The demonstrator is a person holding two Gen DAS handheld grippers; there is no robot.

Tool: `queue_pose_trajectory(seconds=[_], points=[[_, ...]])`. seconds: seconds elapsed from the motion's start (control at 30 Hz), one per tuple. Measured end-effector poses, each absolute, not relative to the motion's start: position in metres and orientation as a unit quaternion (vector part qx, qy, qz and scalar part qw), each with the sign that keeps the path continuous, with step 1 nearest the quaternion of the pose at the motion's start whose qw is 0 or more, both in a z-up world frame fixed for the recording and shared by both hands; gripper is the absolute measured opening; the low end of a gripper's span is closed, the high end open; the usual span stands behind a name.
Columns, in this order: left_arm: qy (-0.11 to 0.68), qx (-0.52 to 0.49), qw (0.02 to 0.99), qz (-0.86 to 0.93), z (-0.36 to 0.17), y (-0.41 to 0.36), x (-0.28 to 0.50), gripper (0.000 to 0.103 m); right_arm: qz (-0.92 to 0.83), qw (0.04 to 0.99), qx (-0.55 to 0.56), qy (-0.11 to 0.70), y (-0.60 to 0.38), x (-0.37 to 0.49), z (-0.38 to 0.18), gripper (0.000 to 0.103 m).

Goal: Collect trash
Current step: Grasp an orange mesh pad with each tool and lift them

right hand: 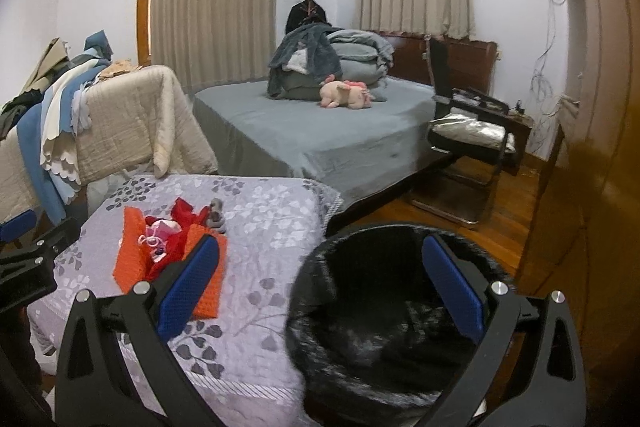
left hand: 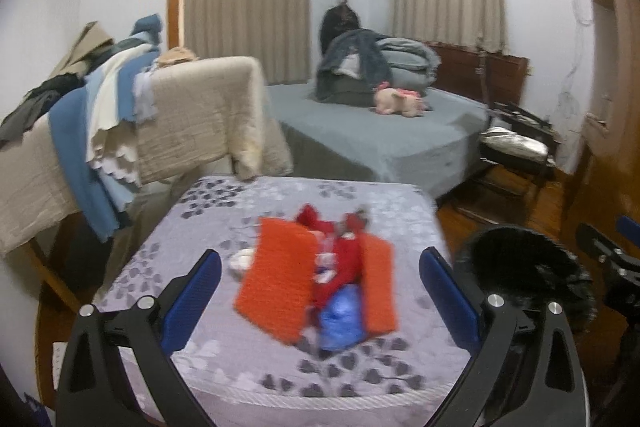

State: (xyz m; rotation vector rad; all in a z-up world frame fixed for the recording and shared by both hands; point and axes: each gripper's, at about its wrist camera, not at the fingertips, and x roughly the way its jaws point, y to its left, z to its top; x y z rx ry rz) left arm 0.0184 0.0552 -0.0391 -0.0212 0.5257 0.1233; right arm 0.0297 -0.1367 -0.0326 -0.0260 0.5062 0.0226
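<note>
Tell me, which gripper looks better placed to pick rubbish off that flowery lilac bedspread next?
Probably the left gripper: its open fingers frame the heap of red, orange and blue scraps on the lilac leaf-print bedspread. The open right gripper points at the black plastic-lined bin beside the bed.

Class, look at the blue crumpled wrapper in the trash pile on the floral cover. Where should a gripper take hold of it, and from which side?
Probably its near, lower bulge. The blue wrapper lies at the pile's near edge, wedged between two orange mesh pieces and under red scraps. Only the near end is exposed, so the open left gripper should come from the front, slightly above.
</note>
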Motion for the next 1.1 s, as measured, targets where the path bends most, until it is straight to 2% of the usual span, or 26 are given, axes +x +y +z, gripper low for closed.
queue_pose_trajectory(seconds=[0.23, 0.43, 0.57, 0.8, 0.87, 0.97, 1.03, 1.1], points=[[0.27, -0.012, 0.958, 0.093, -0.067, 0.096, 0.038, 0.097, 0.042, 0.961, -0.014, 0.273, -0.1, 0.07, -0.07, 0.098], [0.291, -0.013, 0.952, 0.096, -0.097, 0.121, 0.055, 0.092, 0.073, 0.951, -0.021, 0.301, -0.062, 0.098, -0.11, 0.095], [0.297, -0.021, 0.95, 0.097, -0.11, 0.134, 0.061, 0.09, 0.092, 0.941, -0.035, 0.322, -0.037, 0.111, -0.131, 0.085], [0.31, -0.028, 0.945, 0.103, -0.126, 0.151, 0.07, 0.085, 0.116, 0.926, -0.061, 0.354, -0.01, 0.125, -0.161, 0.077], [0.315, -0.033, 0.943, 0.102, -0.13, 0.156, 0.072, 0.084, 0.118, 0.921, -0.066, 0.365, -0.006, 0.129, -0.169, 0.071], [0.321, -0.035, 0.941, 0.1, -0.135, 0.157, 0.074, 0.083, 0.129, 0.912, -0.063, 0.383, -0.004, 0.133, -0.177, 0.054], [0.324, -0.036, 0.94, 0.097, -0.138, 0.157, 0.076, 0.082, 0.145, 0.906, -0.059, 0.393, -0.004, 0.135, -0.181, 0.03], [0.329, -0.037, 0.939, 0.092, -0.141, 0.155, 0.077, 0.081, 0.16, 0.9, -0.049, 0.403, -0.007, 0.137, -0.183, 0.014]])
